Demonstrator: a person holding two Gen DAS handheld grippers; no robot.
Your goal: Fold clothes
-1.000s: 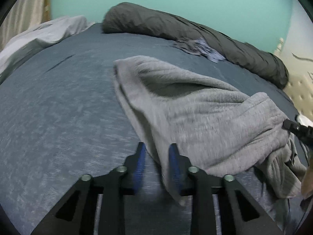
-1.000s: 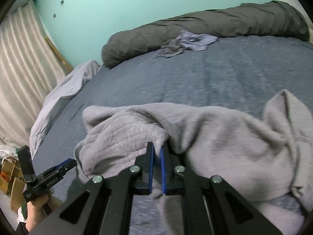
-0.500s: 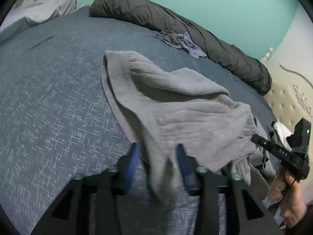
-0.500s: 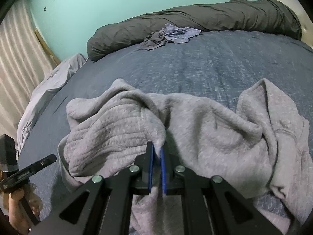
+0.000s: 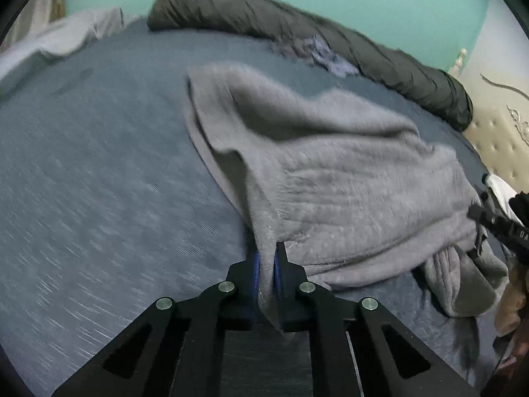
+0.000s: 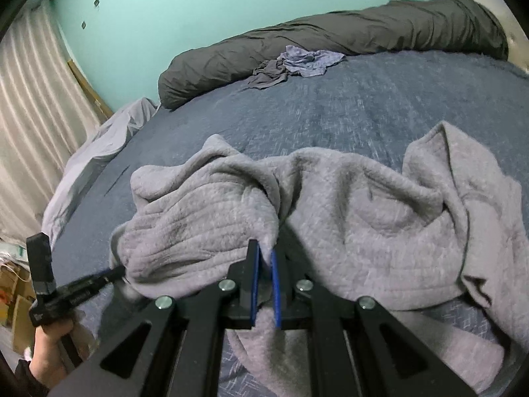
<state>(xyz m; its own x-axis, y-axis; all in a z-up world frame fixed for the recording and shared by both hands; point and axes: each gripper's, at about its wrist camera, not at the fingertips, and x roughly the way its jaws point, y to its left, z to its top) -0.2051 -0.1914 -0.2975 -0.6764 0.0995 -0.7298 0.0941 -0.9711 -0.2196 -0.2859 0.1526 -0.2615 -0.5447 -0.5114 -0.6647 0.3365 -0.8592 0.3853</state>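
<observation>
The left hand-held gripper [image 5: 267, 266] has just been closing: half a second ago its jaws stood wide apart with a hanging fold of the grey sweater [image 5: 330, 178] between them, and they now pinch that fold, the blue pads pressed against the fabric on both sides. The right hand-held gripper [image 6: 264, 264] is unchanged — clamped on another bunched edge of the same sweater, with cloth visible between its narrow pads. In the left wrist view it appears at the sweater's right side; in the right wrist view the left unit and the hand [image 6: 49, 340] holding it sit at the sweater's lower left.

The sweater lies rumpled on the blue bed cover [image 5: 99, 182], its near edge raised at both grip points and the rest spread away from the grippers. Beyond the sweater, a small heap of other clothes [image 6: 297, 63] rests against the long dark bolster [image 6: 330, 43]; to the sweater's left, a pale sheet [image 6: 99, 152] drapes over the bed's edge.

Consequence for the task: both grips are now established, so the garment can be lifted or drawn taut between the two hands. Judged from its creased, doubled-over state, no fold is yet made — spreading it flat is the likely next requirement. Which parts of the sweater are held cannot be determined.
</observation>
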